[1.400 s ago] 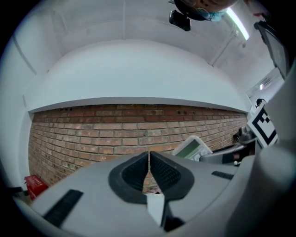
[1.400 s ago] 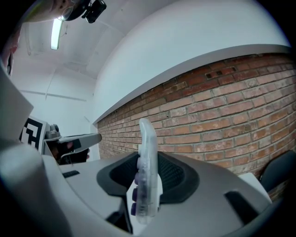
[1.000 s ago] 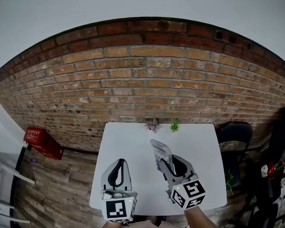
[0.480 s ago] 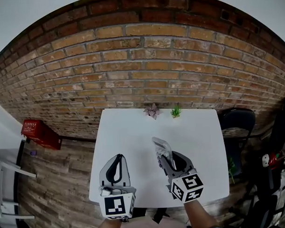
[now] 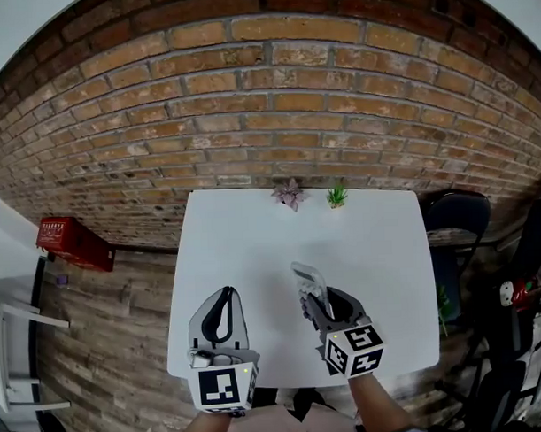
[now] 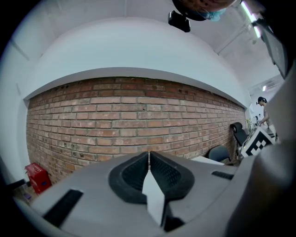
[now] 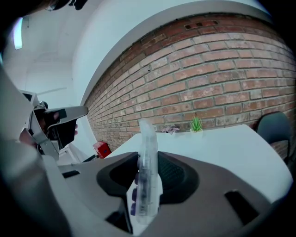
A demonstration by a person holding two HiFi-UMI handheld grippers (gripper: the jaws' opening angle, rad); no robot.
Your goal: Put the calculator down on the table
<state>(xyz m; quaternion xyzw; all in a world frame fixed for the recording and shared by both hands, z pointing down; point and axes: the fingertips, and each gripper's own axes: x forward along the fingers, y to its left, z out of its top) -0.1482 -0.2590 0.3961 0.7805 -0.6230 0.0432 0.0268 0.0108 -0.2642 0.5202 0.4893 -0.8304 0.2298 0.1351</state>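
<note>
A white table (image 5: 245, 247) stands against a brick wall (image 5: 249, 114). The right claw (image 5: 313, 299) is clamped on the calculator (image 5: 304, 277), holding it on edge over the table. The left claw (image 5: 223, 311) is fully closed and empty.

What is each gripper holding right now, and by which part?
Right gripper grips the clear plastic calculator with purple keys edge-on near its lower end; left gripper is shut, empty.

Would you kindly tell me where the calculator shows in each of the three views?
Head view: calculator just below centre, clamped in the right gripper.
Left gripper view: not in it.
Right gripper view: calculator edge-on, lower centre, between the jaws.
Shared landmark: the brick wall.
</note>
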